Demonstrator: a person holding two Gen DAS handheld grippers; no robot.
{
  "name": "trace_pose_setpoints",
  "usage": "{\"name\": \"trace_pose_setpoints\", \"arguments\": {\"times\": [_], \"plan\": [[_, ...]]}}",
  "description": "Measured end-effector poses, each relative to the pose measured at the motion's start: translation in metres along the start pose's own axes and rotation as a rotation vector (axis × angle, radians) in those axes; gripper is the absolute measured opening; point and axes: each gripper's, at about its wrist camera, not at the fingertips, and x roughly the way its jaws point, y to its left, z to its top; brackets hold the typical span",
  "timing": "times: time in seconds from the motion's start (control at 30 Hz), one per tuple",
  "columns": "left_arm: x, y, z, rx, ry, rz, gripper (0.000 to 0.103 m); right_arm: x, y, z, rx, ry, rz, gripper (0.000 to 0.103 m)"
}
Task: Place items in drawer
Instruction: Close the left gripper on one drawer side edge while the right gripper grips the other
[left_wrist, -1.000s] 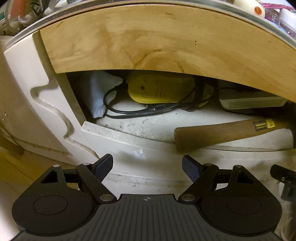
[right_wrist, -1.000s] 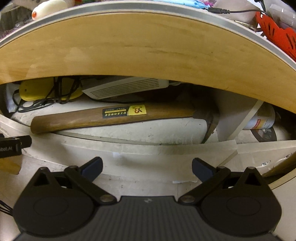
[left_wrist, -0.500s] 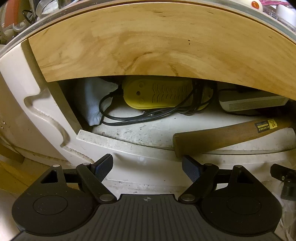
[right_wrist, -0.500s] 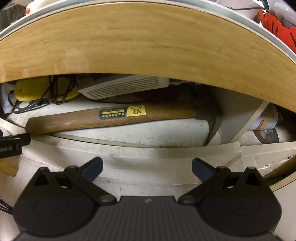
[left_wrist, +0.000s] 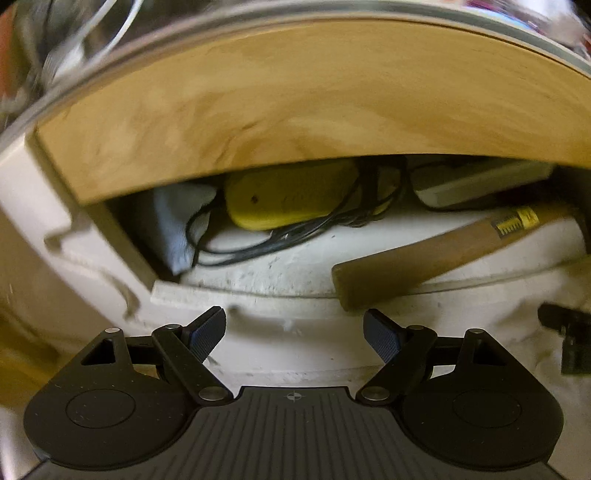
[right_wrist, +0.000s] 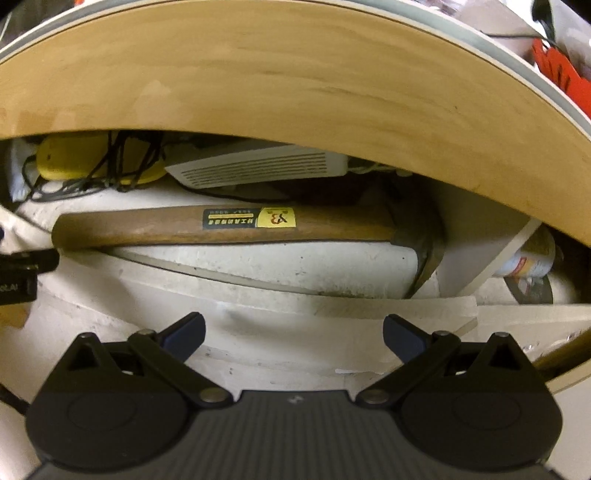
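Observation:
A white drawer (left_wrist: 295, 314) (right_wrist: 332, 306) stands partly open under a wooden tabletop edge (left_wrist: 314, 103) (right_wrist: 295, 74). In it lie a wooden-handled hammer (right_wrist: 221, 225) (left_wrist: 424, 258), a yellow device (left_wrist: 288, 199) (right_wrist: 74, 158) wrapped in black cord, and a white vented box (right_wrist: 258, 166) (left_wrist: 480, 181). My left gripper (left_wrist: 294, 334) is open and empty, just in front of the drawer's front panel. My right gripper (right_wrist: 293, 336) is open and empty, also in front of the panel, below the hammer.
A pale cloth bag (left_wrist: 181, 229) sits in the drawer's left corner. A can (right_wrist: 528, 258) lies in a second compartment to the right. Clutter sits on the tabletop above, including something red (right_wrist: 557, 74). The other gripper shows at the view edges (left_wrist: 569, 332) (right_wrist: 18, 273).
The drawer contents show further out from under the tabletop than before. The left view has shifted and is now motion-blurred. Both grippers stay open.

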Motion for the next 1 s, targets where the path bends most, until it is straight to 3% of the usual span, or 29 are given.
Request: {"name": "trace_pose_setpoints", "arguments": {"times": [0.3,0.67,1.0], "plan": [[0.001,-0.025,-0.009,0.382,-0.015,0.018,0.082,-0.003,0.015,-0.005,-0.303,-0.017,-0.032,0.103],[0.011,-0.031,-0.027,0.773,-0.061,0.017,0.082,-0.001,0.026,-0.015,-0.71,-0.044,-0.052,0.103],[0.018,-0.033,-0.048,1.064,-0.102,0.075,0.082,0.003,0.034,-0.043,-1.143,-0.089,-0.1,0.103]]}}
